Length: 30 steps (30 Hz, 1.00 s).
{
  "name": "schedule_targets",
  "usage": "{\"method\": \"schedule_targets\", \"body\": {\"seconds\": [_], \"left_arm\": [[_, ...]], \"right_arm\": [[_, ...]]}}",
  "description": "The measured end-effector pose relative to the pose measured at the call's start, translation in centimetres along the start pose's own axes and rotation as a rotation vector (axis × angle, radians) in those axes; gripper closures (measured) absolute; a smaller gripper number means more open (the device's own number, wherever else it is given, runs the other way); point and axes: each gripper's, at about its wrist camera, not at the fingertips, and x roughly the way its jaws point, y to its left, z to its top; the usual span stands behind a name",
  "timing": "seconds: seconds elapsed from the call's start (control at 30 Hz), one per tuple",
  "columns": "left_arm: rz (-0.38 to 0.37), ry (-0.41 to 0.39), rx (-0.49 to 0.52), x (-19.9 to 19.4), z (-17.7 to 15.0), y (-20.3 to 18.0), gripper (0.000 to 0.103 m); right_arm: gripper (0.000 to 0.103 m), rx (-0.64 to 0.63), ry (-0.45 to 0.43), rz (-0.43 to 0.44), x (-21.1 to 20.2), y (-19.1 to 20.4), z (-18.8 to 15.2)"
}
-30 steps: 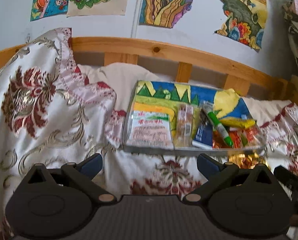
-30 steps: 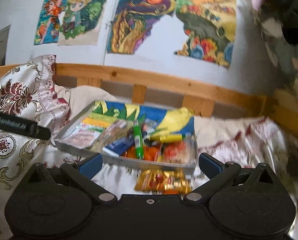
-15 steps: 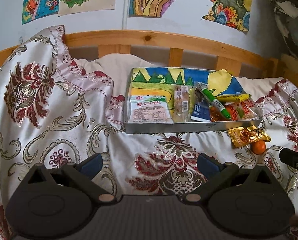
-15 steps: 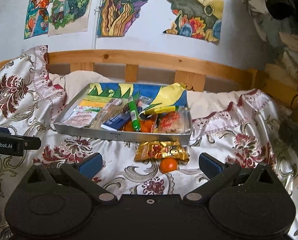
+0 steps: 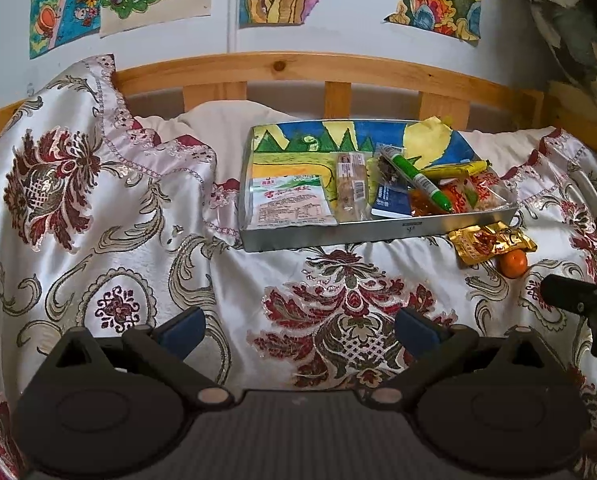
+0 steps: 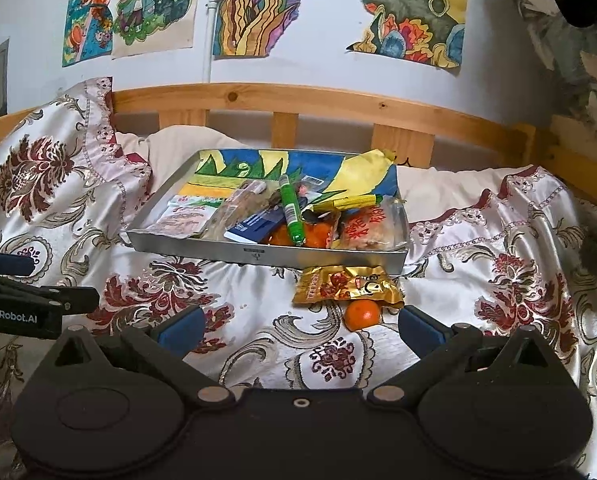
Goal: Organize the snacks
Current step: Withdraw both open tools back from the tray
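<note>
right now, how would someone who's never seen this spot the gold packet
Find the metal tray of snacks on the floral bedspread. Just outside its front wall, near the right corner, lies the gold packet, with an orange touching its near edge. It is the only wrapped snack outside the tray, shiny gold with red print.

Open bedspread (image 6: 258, 332) between the spread right gripper (image 6: 298, 326) fingers and the gold packet (image 6: 346, 285), with nothing in the way. Orange (image 6: 362, 314) tucked touching the packet's near edge. Metal tray (image 6: 258, 254) wall just behind, crowded with snacks. Wooden rail (image 6: 298, 98) closing off the far side.
</note>
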Motion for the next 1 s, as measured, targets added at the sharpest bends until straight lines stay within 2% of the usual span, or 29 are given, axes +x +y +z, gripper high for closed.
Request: {"method": "schedule_targets", "body": {"seconds": [0.33,0.63,1.0], "left_arm": [[0.028,-0.024,0.031,-0.2,0.0,-1.0,0.001],[0.112,-0.021,0.054,0.1,0.0,-1.3,0.001],[0.107,-0.037,0.044,0.2,0.2,-1.3,0.001]], "right_arm": [[0.001,0.006,0.014,0.011,0.2,0.0,0.0],[0.001,0.014,0.032,0.029,0.4,0.0,-0.1],[0.001,0.038,0.037,0.04,0.6,-0.1,0.0]]}}
